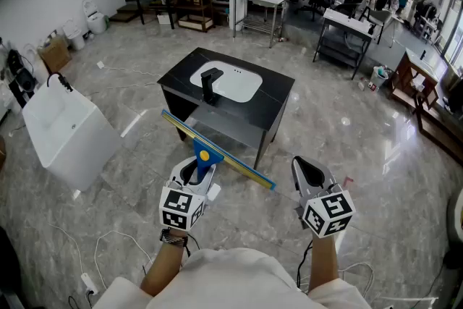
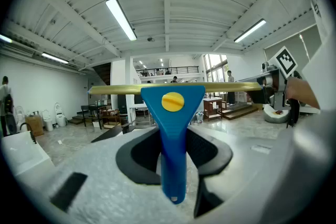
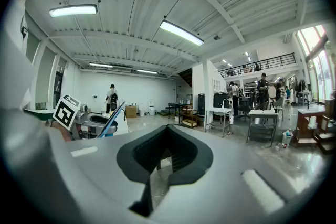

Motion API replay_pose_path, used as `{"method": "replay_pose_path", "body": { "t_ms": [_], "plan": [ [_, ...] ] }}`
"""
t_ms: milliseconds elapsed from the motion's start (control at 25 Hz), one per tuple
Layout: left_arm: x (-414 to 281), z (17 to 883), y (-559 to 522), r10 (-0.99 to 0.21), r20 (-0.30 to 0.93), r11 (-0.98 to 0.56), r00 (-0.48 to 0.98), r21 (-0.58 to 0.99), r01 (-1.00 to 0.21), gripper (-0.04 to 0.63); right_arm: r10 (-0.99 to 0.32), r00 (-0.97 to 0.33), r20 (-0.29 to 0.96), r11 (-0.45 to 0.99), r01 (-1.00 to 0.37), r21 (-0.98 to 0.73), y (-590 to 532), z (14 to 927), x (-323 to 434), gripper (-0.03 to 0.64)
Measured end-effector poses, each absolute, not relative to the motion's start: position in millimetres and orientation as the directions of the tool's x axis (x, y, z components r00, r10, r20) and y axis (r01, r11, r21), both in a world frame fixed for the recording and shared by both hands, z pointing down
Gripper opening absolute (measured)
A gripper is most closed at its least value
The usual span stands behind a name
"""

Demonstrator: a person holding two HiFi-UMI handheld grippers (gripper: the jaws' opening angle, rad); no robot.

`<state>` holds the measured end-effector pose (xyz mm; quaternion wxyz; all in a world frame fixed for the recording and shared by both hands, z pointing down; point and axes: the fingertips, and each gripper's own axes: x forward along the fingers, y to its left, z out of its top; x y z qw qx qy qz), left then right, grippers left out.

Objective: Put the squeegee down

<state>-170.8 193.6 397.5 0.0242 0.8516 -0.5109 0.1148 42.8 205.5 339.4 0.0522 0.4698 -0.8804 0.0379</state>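
Left gripper (image 1: 198, 167) clamps squeegee (image 1: 205, 154) handle, blade crosswise, sink table (image 1: 276, 99) straight ahead; right gripper (image 1: 308, 167) closed, empty.

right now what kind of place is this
Probably an open workshop or test hall: a black sink cabinet stands alone on the stone floor, a loose white basin sits beside it, and metal work tables line the back.

Left gripper (image 1: 199, 165) is clamped on the squeegee (image 1: 205, 155) handle. Right gripper (image 1: 304, 167) is empty, jaws together. Both point forward, side by side.
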Motion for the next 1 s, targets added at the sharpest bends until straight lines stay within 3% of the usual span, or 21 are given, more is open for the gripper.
{"method": "replay_pose_path", "body": {
  "t_ms": [640, 1000],
  "plan": [
    [-135.4, 432.1, 213.9, -0.86, 0.295, -0.452, 0.417, -0.059, -0.89, 0.141, -0.824, -0.545, 0.153, 0.53, -0.838, -0.128, 200.9, 377.3, 94.5, 0.006],
    [-125.0, 433.5, 173.7, -0.871, 0.284, -0.434, 0.401, -0.061, -0.899, 0.141, -0.82, -0.542, 0.183, 0.522, -0.84, -0.149, 169.9, 395.2, 115.9, 0.006]
  ]
}}
